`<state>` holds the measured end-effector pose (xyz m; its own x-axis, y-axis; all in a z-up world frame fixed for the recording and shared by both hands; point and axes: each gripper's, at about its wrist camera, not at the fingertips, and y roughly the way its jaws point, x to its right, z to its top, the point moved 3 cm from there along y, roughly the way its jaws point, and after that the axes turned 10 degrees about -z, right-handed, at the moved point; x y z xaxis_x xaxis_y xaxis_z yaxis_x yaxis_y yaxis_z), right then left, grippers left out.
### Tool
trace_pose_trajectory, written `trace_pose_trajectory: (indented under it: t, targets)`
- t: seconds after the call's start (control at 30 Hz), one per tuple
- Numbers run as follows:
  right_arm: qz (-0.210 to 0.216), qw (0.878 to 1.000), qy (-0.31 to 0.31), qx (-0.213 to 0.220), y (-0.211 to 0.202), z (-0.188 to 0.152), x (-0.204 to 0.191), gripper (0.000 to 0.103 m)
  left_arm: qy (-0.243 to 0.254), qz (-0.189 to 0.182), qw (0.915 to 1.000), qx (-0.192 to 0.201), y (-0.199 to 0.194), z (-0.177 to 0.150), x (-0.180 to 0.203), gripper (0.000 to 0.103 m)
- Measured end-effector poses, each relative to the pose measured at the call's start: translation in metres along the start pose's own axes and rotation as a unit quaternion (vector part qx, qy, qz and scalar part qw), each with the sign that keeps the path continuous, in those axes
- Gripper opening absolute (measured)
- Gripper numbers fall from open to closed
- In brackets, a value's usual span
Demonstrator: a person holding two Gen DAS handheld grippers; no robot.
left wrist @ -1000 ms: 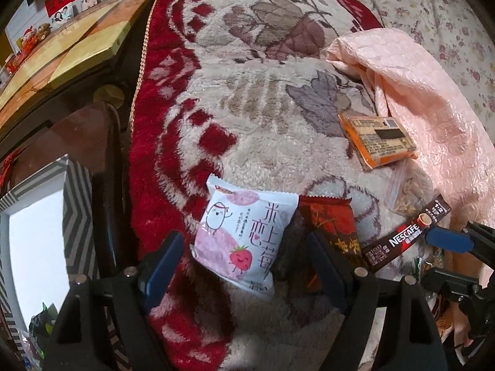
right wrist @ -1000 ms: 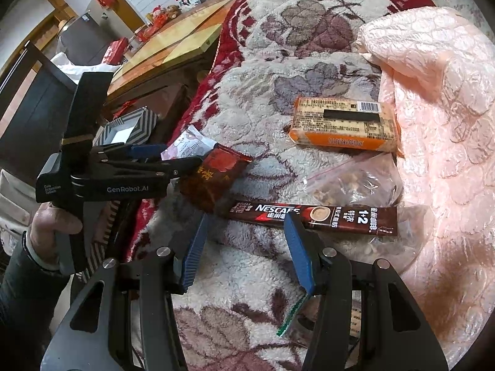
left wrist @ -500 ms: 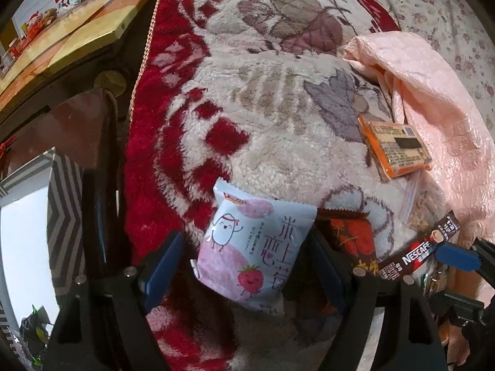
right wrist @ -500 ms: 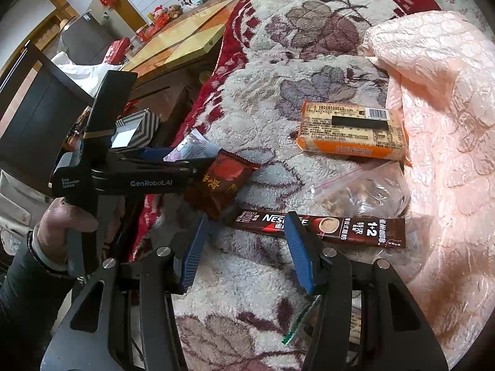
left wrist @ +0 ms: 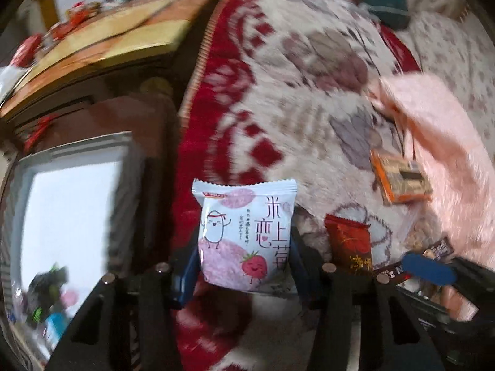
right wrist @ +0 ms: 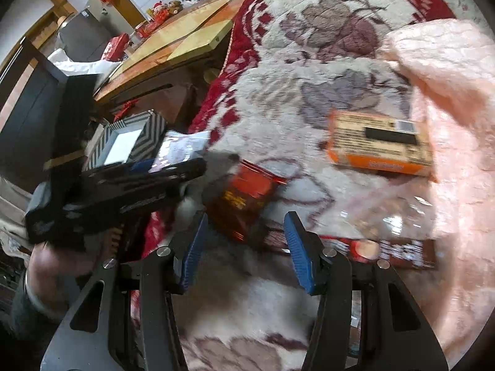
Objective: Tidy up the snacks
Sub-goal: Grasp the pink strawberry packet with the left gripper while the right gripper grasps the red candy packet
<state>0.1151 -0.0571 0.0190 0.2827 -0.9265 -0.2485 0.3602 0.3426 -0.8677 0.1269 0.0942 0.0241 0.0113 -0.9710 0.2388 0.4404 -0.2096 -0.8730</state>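
We have the left claw [left wrist: 244,256] clamped on the strawberry rice-snack packet [left wrist: 246,232], lifted upright off the fleece blanket [left wrist: 309,117], presumably to carry it to the striped box [left wrist: 71,201] on its left. The packet reads 米, 恋 and 上. Our right claw [right wrist: 244,247] hangs spread and empty. Just ahead of it lies the red snack pouch [right wrist: 244,198]; to its right, the blurred coffee stick [right wrist: 386,253], and beyond, the orange box [right wrist: 380,142].
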Motion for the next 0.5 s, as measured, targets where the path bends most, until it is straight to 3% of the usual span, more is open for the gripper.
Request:
trace_pose_trajectory:
  t: [0.2, 0.33, 0.43, 0.5]
  targets:
    - [-0.033, 0.999, 0.025, -0.031, 0.035, 0.007, -0.02, 0.051, -0.023, 0.035, 0.9988, 0.024, -0.032, -0.007, -0.018, 0.054]
    - [-0.07, 0.997, -0.002, -0.024, 0.046, 0.01, -0.027, 0.051, -0.018, 0.048, 0.9983, 0.029, -0.038, -0.015, -0.021, 0.054]
    - [-0.076, 0.996, -0.029, -0.026, 0.047, 0.006, -0.025, 0.039, -0.024, 0.043, 0.9984, 0.028, -0.041, -0.022, -0.023, 0.054]
    - [-0.07, 0.997, -0.035, -0.024, 0.042, 0.005, -0.022, 0.038, -0.028, 0.044, 0.9982, 0.03, -0.042, -0.025, -0.024, 0.054]
